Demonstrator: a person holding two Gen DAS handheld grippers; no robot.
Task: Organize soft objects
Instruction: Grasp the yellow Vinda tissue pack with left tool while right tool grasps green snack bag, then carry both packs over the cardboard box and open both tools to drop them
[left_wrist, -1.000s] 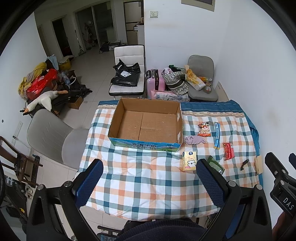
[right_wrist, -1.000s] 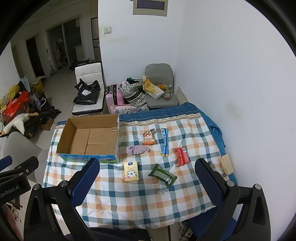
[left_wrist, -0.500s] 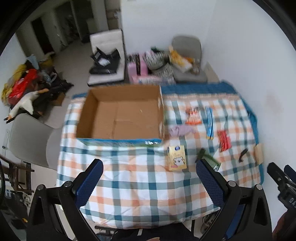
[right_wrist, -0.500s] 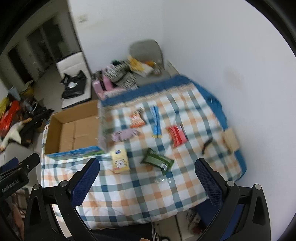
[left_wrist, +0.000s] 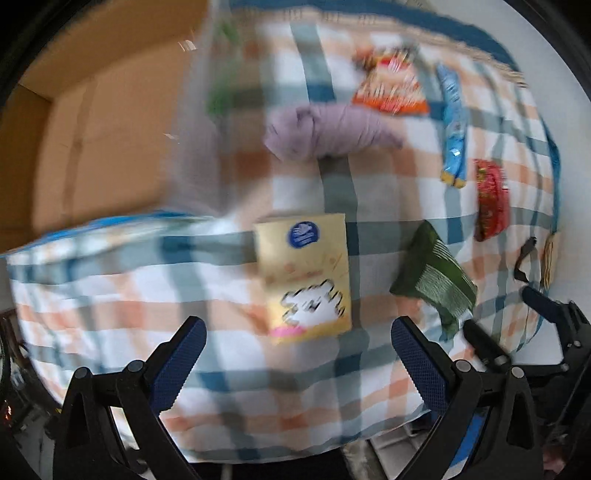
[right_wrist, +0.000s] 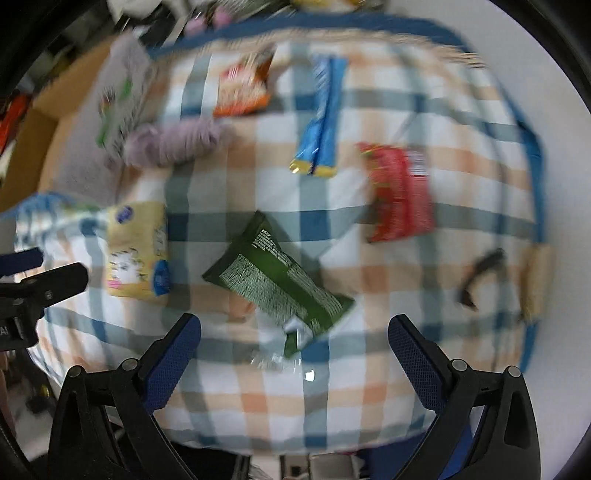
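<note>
Both views are motion-blurred. My left gripper (left_wrist: 298, 339) is open and empty, just above a yellow tissue pack (left_wrist: 304, 273) on the checked tablecloth (left_wrist: 147, 295). My right gripper (right_wrist: 294, 338) is open and empty, over a dark green packet (right_wrist: 277, 275). A rolled purple cloth (left_wrist: 325, 129) lies beyond the tissue pack, next to the open cardboard box (left_wrist: 92, 140). An orange snack bag (left_wrist: 391, 86), a blue packet (left_wrist: 453, 122) and a red packet (left_wrist: 489, 199) lie to the right. The tissue pack (right_wrist: 138, 249), purple cloth (right_wrist: 173, 142), blue packet (right_wrist: 323, 118) and red packet (right_wrist: 400, 192) also show in the right wrist view.
A small black clip (right_wrist: 476, 273) and a tan card (right_wrist: 537, 284) lie near the table's right edge, close to the white wall (right_wrist: 554, 92). The box (right_wrist: 37, 125) stands at the far left. The left gripper's arm (right_wrist: 33, 291) shows at the left edge.
Both grippers have dropped fast toward the table, so the objects loom much larger. The left one now hangs over the tissue pack, the right one over the green packet. Both stay open.
</note>
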